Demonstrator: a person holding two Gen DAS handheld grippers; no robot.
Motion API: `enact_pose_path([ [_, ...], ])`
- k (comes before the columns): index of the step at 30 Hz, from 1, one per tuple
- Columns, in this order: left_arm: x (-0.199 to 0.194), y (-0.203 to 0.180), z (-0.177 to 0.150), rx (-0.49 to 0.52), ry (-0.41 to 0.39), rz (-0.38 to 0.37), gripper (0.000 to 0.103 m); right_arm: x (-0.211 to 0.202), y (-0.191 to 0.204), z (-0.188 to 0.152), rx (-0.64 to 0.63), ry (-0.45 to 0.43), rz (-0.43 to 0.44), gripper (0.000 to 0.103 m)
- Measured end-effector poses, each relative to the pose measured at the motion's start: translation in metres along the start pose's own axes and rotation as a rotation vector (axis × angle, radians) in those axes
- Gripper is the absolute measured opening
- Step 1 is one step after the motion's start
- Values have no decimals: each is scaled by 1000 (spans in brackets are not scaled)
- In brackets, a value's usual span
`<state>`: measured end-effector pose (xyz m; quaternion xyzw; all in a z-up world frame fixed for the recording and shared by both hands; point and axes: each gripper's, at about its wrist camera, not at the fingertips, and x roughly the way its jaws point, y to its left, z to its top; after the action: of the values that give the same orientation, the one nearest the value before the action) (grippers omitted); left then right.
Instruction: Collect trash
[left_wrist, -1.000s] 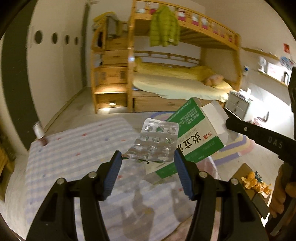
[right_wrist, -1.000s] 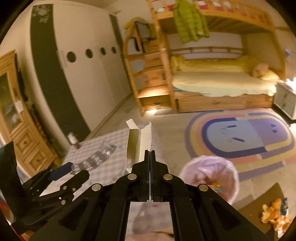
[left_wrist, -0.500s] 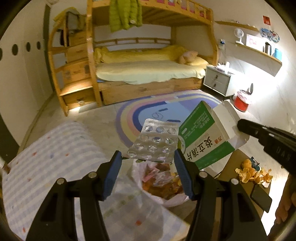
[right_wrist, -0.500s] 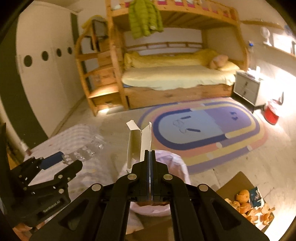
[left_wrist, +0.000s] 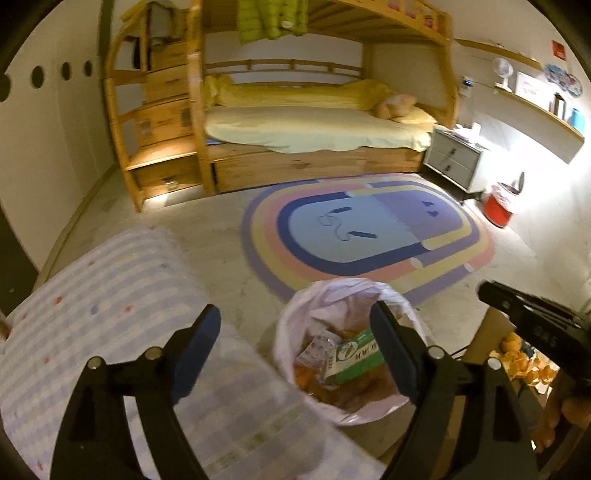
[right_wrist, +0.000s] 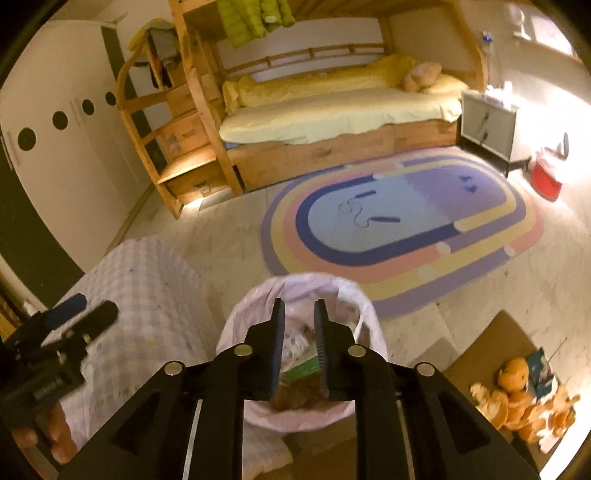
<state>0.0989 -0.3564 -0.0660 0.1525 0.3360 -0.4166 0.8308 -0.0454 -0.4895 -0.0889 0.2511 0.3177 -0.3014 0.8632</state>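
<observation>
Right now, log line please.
left gripper opening, empty | right gripper opening, empty | box, blister in bin

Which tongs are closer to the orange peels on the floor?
The right tongs. They hang over the trash bin, with the orange peels just beyond on their right. The left tongs are on the bin's far side, over the checked cloth.

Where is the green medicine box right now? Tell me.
In the left wrist view, the green medicine box lies inside the white-lined trash bin, beside the blister pack.
</observation>
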Motion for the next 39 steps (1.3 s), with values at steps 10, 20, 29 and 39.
enact_pose_path([
  [10, -86, 40, -16, -78, -41, 131, 81, -76, 51, -21, -106, -12, 118, 57],
  [20, -184, 84, -52, -202, -39, 264, 96, -145, 129, -44, -315, -27, 186, 93],
  [29, -248, 90, -84, -265, -12, 334, 96, -197, 158, -56, -382, -54, 286, 96],
  [39, -299, 97, -146, -341, 67, 424, 96, -227, 170, -93, -483, 5, 312, 96],
])
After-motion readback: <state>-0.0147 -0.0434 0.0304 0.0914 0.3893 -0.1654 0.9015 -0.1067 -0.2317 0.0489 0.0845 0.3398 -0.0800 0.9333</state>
